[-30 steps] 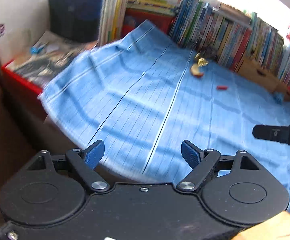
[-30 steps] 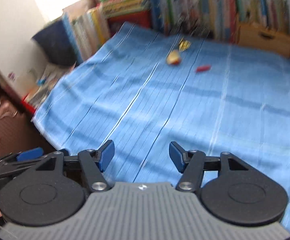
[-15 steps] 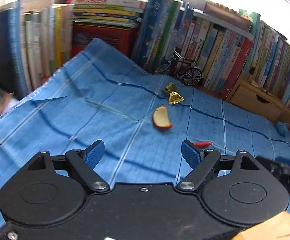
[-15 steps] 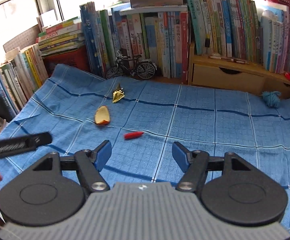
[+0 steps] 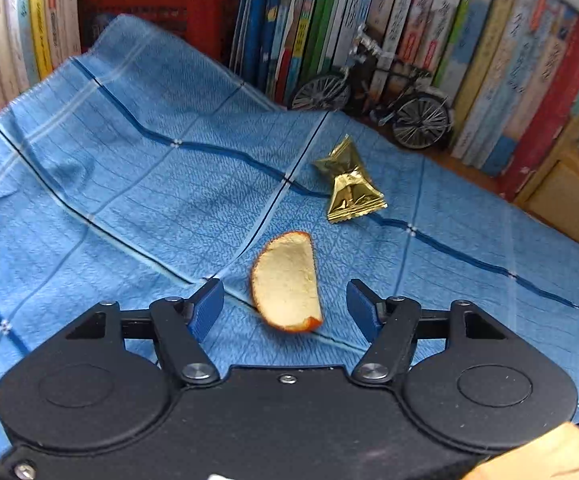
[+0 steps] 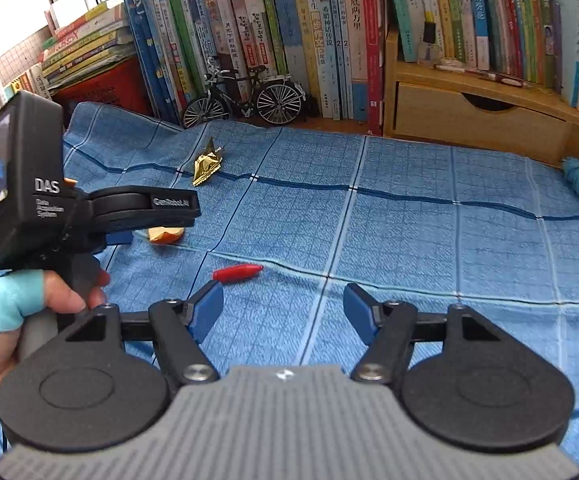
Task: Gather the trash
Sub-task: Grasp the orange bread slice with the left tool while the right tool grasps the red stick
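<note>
Left gripper has been brought in since the earlier frame; the orange peel now sits between its wide-open jaws, not yet pinched. Right gripper is held wide open and empty, just short of the red scrap. Gold wrapper lies beyond the peel on the blue cloth. Nothing collected yet; all three pieces remain.
</note>
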A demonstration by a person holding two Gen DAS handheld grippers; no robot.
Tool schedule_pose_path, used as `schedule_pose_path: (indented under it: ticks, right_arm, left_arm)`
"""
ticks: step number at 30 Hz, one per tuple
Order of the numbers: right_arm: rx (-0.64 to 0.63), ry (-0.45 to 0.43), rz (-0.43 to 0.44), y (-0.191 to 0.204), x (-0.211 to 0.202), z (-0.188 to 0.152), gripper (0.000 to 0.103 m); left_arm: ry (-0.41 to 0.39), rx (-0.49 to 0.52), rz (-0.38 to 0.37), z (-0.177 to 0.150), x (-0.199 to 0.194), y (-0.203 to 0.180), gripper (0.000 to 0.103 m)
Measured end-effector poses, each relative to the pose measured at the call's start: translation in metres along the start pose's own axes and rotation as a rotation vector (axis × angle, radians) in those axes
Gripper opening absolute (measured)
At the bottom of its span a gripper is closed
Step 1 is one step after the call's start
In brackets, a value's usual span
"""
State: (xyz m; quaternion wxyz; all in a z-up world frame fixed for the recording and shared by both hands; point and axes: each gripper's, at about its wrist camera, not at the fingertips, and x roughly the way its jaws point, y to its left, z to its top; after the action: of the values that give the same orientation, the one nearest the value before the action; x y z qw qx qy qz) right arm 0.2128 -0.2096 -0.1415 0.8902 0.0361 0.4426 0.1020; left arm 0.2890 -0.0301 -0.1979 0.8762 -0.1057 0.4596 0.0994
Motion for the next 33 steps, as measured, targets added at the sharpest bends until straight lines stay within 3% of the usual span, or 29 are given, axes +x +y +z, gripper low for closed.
schedule_pose_path:
  ticks: [1, 2, 3, 8, 12, 13, 14, 15, 16, 23, 33]
  right_arm:
    - [0.004, 0.001, -0.002, 0.001, 0.006, 0.001, 0.078]
    - [0.005, 0.002, -0.001, 0.003, 0.012, 0.002, 0.078]
    - [0.003, 0.002, 0.000, 0.005, 0.017, 0.003, 0.078]
    - [-0.025, 0.017, 0.015, 0.019, 0.045, 0.008, 0.077]
    - [-0.057, 0.045, 0.012, 0.032, 0.066, 0.013, 0.076]
    - [-0.074, 0.071, 0.008, 0.036, 0.072, 0.013, 0.071]
    - [-0.087, 0.092, 0.007, 0.038, 0.077, 0.013, 0.057]
    - [-0.107, 0.094, -0.003, 0.042, 0.078, 0.013, 0.051]
    - [-0.125, 0.088, -0.008, 0.045, 0.077, 0.012, 0.047]
    - [-0.115, 0.066, 0.057, 0.038, 0.047, 0.013, 0.047]
    - [-0.092, -0.015, 0.090, 0.044, -0.038, -0.001, 0.047]
  left_arm:
    - [0.000, 0.010, 0.002, 0.000, 0.003, 0.000, 0.055]
    - [-0.012, 0.032, 0.008, 0.000, 0.004, -0.002, 0.039]
    - [-0.017, 0.057, 0.010, 0.001, 0.004, -0.003, 0.035]
    - [-0.075, 0.063, 0.005, 0.005, -0.015, 0.004, 0.033]
    - [-0.076, -0.002, 0.000, 0.011, -0.027, 0.019, 0.033]
    - [-0.081, -0.012, 0.002, 0.012, -0.031, 0.022, 0.033]
    - [-0.085, -0.020, 0.005, 0.011, -0.034, 0.026, 0.033]
    - [-0.088, -0.029, 0.007, 0.011, -0.038, 0.029, 0.033]
    - [-0.090, -0.034, 0.006, 0.011, -0.042, 0.033, 0.033]
    - [-0.110, -0.028, -0.003, -0.001, -0.075, 0.047, 0.033]
    - [-0.163, 0.007, -0.063, -0.036, -0.163, 0.074, 0.033]
